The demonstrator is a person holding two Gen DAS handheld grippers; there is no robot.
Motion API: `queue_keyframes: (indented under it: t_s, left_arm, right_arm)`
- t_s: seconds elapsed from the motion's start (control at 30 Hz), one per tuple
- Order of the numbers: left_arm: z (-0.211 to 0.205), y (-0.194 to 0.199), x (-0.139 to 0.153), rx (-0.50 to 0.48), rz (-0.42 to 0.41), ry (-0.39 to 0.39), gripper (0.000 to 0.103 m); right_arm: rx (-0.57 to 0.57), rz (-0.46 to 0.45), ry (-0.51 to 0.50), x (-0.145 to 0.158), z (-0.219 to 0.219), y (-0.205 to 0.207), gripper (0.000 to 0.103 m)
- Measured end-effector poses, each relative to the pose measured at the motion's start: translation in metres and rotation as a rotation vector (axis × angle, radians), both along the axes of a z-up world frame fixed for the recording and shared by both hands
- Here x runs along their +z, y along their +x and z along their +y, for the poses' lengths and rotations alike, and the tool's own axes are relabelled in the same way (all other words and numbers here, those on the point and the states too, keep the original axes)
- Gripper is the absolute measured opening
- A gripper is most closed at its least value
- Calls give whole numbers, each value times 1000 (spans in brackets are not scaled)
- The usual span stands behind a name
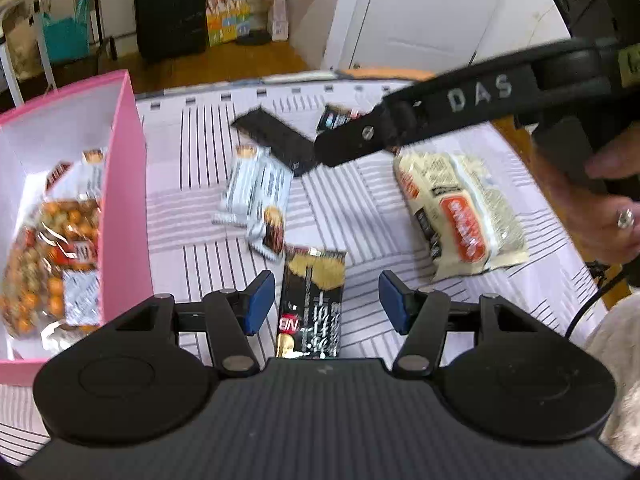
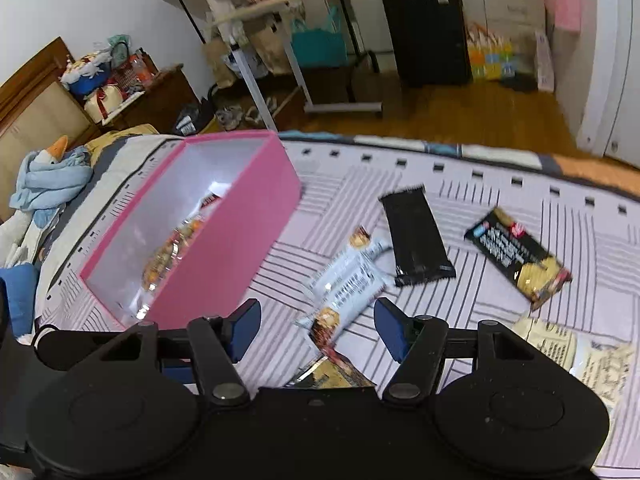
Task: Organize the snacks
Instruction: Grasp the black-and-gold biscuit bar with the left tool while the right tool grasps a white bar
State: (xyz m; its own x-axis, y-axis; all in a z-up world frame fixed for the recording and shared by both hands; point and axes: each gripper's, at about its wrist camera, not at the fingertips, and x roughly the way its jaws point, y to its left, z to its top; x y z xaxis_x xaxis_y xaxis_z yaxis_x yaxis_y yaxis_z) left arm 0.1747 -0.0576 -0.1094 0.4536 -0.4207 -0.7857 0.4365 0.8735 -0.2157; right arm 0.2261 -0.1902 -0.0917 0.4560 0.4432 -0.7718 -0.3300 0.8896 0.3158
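A pink box (image 1: 128,200) stands at the left of the striped bed cover, holding a bag of orange snacks (image 1: 52,264). It also shows in the right wrist view (image 2: 232,248). My left gripper (image 1: 326,300) is open above a black-and-gold snack bar (image 1: 314,304). My right gripper (image 2: 316,324) is open and empty above white wrapped bars (image 2: 348,280); its black finger (image 1: 360,136) reaches in from the right in the left wrist view. A black bar (image 2: 416,236), another black-and-gold bar (image 2: 520,256) and a cream packet (image 1: 460,208) lie loose.
The striped cover (image 1: 200,248) ends at a far edge with wood floor beyond. A black suitcase (image 2: 428,32), a white-legged desk (image 2: 280,60) and bags stand on the floor. A person's hand (image 1: 616,216) holds the right gripper at the right.
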Motion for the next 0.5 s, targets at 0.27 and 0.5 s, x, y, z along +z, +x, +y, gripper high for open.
queue_keyframes:
  t_s: [0.27,0.5]
  left_arm:
    - [0,1,-50,23,50,-3,61]
    - [-19,0,-83,27,13,70,62]
  right_arm:
    - [-50,166,74,-58,10,25,68]
    - [-134,223,130,-89,12,42,65]
